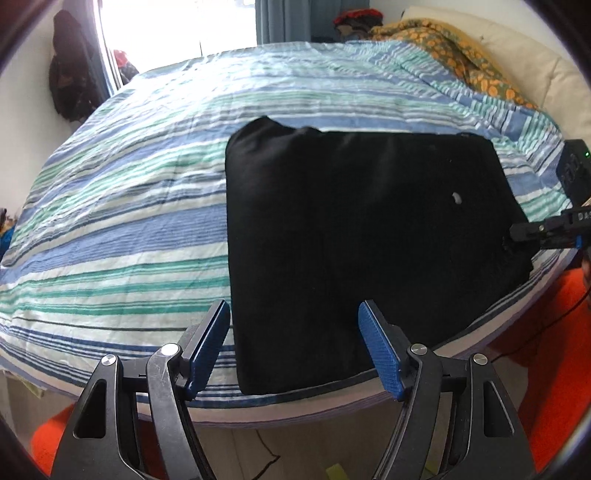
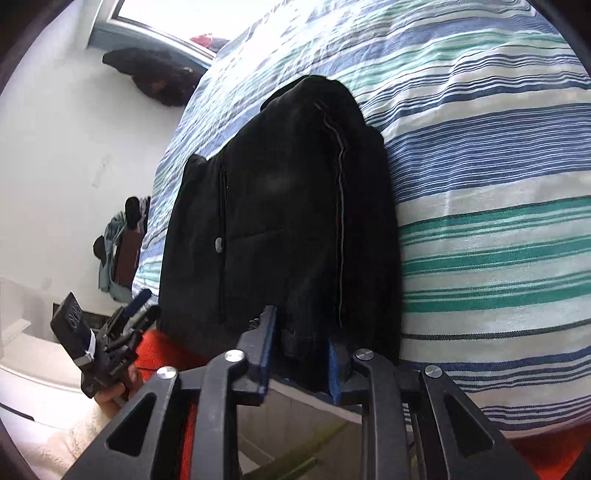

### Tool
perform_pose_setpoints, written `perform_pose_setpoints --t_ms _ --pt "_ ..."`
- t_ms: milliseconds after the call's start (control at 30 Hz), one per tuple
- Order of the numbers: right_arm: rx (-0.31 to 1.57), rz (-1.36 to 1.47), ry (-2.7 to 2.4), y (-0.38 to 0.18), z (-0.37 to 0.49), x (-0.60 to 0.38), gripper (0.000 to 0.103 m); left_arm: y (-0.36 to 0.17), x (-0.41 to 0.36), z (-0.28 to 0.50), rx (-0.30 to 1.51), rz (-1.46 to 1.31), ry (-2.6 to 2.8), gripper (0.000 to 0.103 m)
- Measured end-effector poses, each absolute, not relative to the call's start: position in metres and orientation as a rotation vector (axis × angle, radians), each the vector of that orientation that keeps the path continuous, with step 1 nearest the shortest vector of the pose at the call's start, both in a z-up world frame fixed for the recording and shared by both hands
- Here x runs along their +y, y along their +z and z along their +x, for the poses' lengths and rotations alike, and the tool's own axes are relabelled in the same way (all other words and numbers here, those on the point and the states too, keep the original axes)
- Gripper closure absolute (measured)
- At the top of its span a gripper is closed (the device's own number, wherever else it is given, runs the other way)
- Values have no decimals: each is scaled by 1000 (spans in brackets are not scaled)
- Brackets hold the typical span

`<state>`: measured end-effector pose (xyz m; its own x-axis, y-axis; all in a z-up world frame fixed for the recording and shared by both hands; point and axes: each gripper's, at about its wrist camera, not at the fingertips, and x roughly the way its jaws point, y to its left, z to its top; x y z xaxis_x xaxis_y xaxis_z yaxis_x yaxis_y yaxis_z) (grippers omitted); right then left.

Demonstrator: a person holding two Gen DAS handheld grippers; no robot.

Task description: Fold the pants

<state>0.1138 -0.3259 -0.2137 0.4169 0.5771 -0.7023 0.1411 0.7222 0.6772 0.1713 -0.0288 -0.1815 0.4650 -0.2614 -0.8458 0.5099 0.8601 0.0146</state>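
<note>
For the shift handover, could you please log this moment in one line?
pants: folded on bed | left gripper: open, empty | right gripper: shut on pants edge

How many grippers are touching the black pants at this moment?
1. The right gripper has its jaws closed on the edge of the black pants at the bed's near side. The left gripper stands open above the pants' near corner, holding nothing.

Bright daylight from the blown-out window (image 1: 177,26) floods both views; the edges bend strongly, with dark, blurred corners.
</note>
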Motion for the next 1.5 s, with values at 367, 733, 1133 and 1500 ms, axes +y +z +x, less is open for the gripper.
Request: perform_pose_setpoints --t_ms 367,733,1133,1500 --pt "970 286 152 -114 127 -305 60 -174 -30 166 976 292 -461 29" --pt "963 58 81 -161 166 -250 63 -178 -31 163 969 299 -457 28" --pt "846 86 89 -136 94 -260 64 -179 -29 166 988 269 -458 27" --pt "921 170 110 -183 68 -258 63 -182 -33 165 995 267 -456 24"
